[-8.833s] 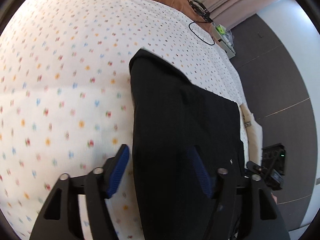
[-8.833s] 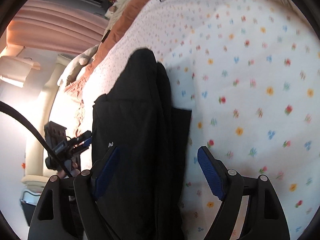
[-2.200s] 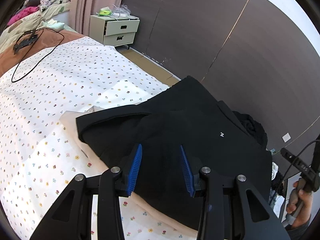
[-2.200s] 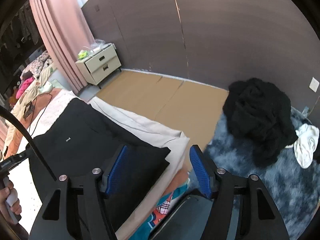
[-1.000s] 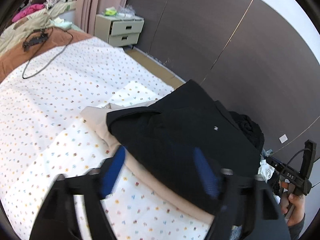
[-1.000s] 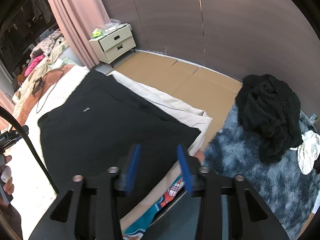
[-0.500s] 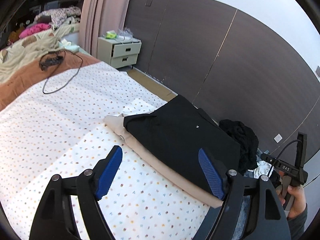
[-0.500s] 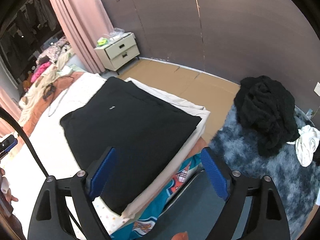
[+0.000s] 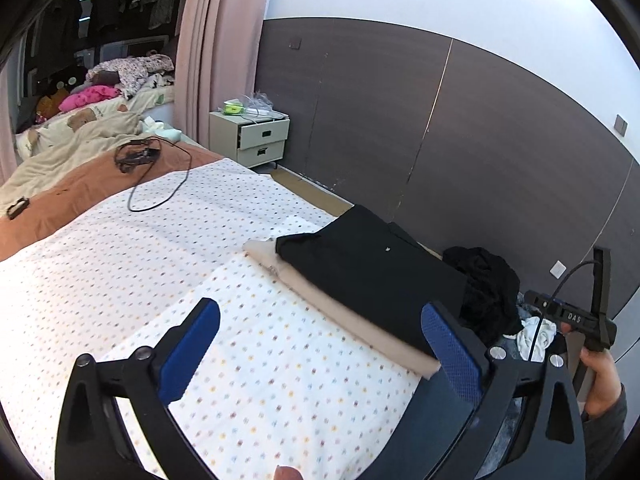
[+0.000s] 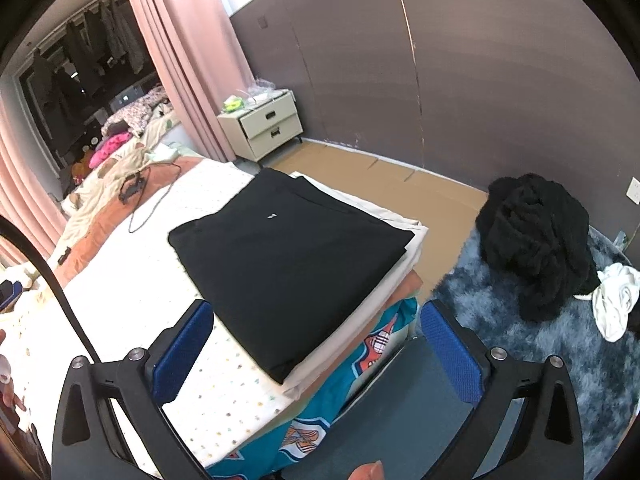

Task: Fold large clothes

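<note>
On the dotted bed sheet [image 9: 120, 264] the folded black garment [image 10: 288, 256] lies ahead of both wide-open, empty grippers, left gripper [image 9: 320, 344] and right gripper [image 10: 316, 344], nearer the right.

Two folded garments lie stacked at the bed's corner — one black garment [image 10: 292, 256] on top, one beige garment [image 10: 404, 264] beneath it. One dotted white bedsheet [image 9: 168, 264] covers the near bed, with one brown blanket [image 9: 80, 188] beyond it and one black cable [image 9: 160, 176] coiled there. One bedside cabinet [image 10: 266, 124], upper centre of the right wrist view, has two drawers. On the floor at right — one blue shaggy rug [image 10: 560, 360], one heap of black clothing [image 10: 536, 236], one white cloth [image 10: 614, 300]. Pink curtains [image 10: 188, 60] hang upper left; their number cannot be told.
</note>
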`<control>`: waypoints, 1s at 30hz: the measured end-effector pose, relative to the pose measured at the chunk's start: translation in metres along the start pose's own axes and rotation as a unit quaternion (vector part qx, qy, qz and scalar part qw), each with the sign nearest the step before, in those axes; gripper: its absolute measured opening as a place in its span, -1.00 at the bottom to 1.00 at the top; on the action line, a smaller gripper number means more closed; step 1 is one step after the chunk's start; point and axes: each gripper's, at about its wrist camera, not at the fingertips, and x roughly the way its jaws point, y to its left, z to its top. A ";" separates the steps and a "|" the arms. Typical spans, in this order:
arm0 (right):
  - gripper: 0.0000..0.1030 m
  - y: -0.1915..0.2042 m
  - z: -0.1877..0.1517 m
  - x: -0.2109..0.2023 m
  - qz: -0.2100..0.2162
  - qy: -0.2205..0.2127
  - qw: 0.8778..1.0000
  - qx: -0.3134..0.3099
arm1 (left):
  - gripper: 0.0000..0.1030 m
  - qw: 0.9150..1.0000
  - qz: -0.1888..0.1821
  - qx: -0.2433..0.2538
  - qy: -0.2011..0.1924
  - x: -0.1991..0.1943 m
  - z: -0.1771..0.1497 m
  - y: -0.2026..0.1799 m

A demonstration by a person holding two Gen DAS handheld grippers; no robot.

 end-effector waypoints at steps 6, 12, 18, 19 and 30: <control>1.00 0.018 -0.025 -0.023 -0.006 0.003 1.000 -0.019 | 1.00 1.000 0.010 -0.013 -0.013 -0.056 -0.029 0.013; 1.00 0.043 -0.044 -0.052 -0.009 -0.020 0.999 -0.033 | 1.00 0.998 0.035 -0.026 -0.050 -0.114 -0.055 0.030; 1.00 0.059 -0.064 -0.074 0.018 -0.030 0.997 -0.065 | 1.00 0.995 0.057 -0.030 -0.081 -0.163 -0.076 0.031; 1.00 0.060 -0.067 -0.077 0.022 -0.033 0.997 -0.069 | 1.00 0.994 0.059 -0.030 -0.084 -0.169 -0.080 0.031; 1.00 0.053 -0.099 -0.106 0.056 -0.061 0.993 -0.089 | 1.00 0.987 0.083 -0.061 -0.121 -0.223 -0.130 0.025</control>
